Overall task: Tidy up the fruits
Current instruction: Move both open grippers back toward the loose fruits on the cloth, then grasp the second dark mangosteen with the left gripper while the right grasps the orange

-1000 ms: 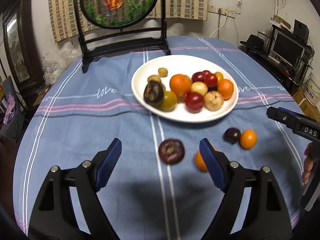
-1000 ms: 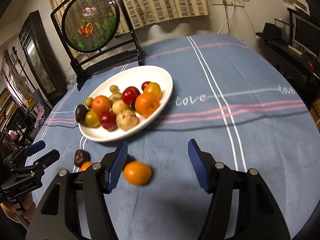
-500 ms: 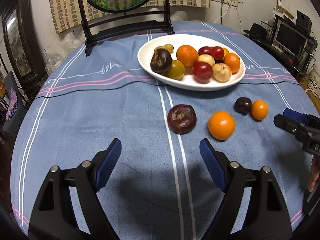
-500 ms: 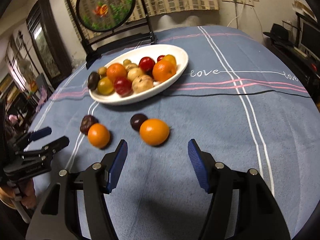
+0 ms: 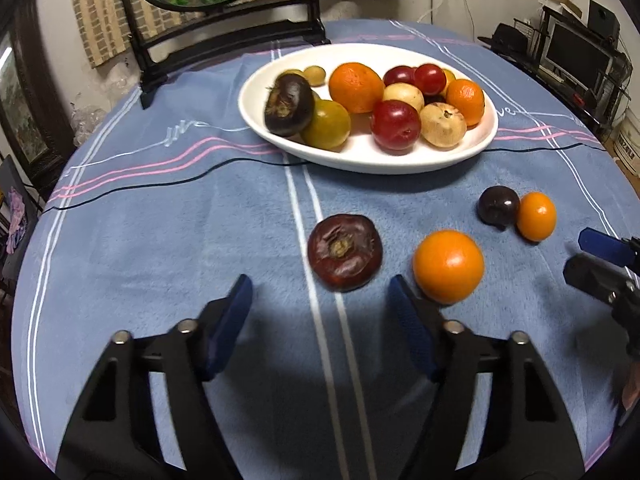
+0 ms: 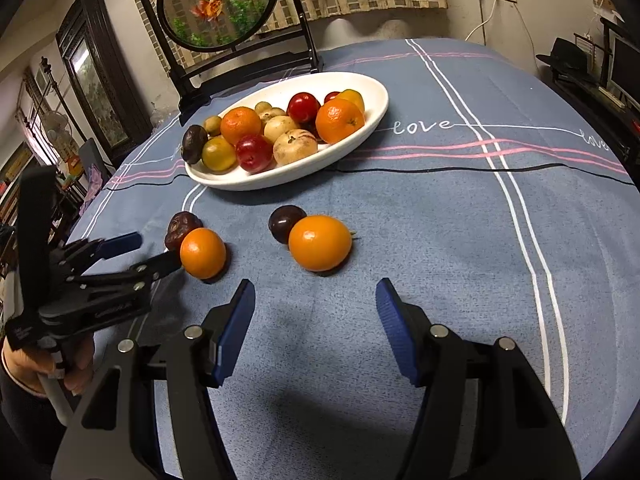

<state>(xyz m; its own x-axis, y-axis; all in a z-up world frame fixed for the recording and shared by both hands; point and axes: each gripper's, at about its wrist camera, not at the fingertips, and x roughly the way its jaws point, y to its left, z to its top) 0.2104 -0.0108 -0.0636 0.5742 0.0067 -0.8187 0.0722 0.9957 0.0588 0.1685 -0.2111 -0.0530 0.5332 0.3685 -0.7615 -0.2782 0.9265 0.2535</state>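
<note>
The left claw (image 5: 320, 312) has dropped closer; its jaws are closing, empty, the wrinkled maroon fruit (image 5: 345, 252) just ahead, maybe untouched. Right claw (image 6: 316, 312) gapes, a smooth round orange (image 6: 320, 243) ahead on the fuzzy desk (image 6: 440, 240).

Left gripper (image 5: 320, 312), jaws closing on nothing, hovers before a dark fruit (image 5: 345, 257).

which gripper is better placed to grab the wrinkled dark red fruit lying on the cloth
Left. The left gripper has the wrinkled dark red fruit just ahead of its closing, empty jaws; the right gripper faces the oval orange fruit.
</note>
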